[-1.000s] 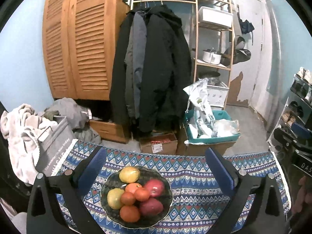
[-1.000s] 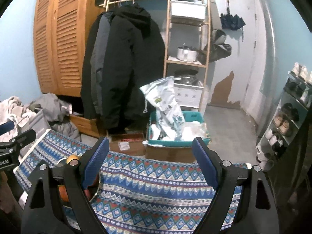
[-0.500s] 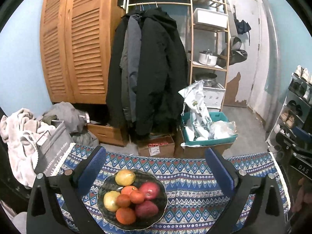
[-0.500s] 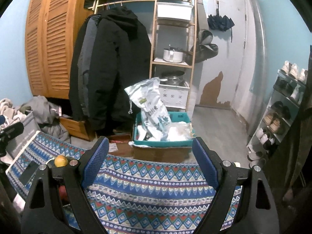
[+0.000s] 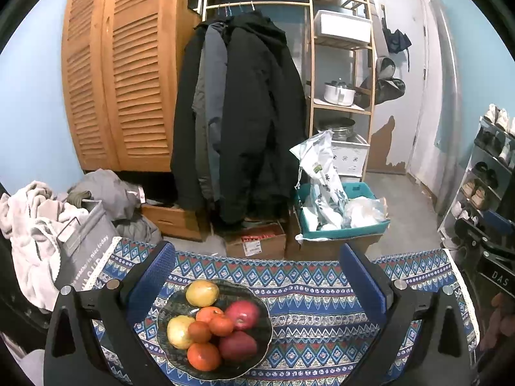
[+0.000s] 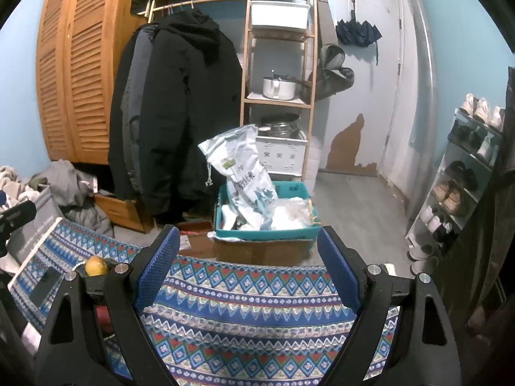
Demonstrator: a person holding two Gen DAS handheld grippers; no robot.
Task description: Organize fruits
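Note:
A dark plate [image 5: 262, 344] on the patterned cloth holds several fruits: a yellow fruit [image 5: 202, 292] at the back, another yellow one [image 5: 178, 331] at the left, red apples [image 5: 243, 314], and small oranges [image 5: 203, 356]. My left gripper [image 5: 257, 276] is open and empty, above and behind the plate. My right gripper [image 6: 248, 260] is open and empty over bare cloth at the right. In the right wrist view the plate is mostly hidden behind the left finger; only the yellow fruit [image 6: 96, 265] shows.
The table wears a blue patterned cloth [image 5: 309, 292]. Beyond its far edge stand a cardboard box [image 5: 256, 244], a teal bin with bags [image 5: 341, 225], hanging coats [image 5: 238, 119], a wooden shelf [image 5: 341, 80] and a laundry pile [image 5: 38, 225]. A shoe rack [image 6: 466, 173] stands at the right.
Both grippers have drawn back and risen a little; the plate sits lower in the left view. The right view has swung right, hiding more of the plate. Both stay open.

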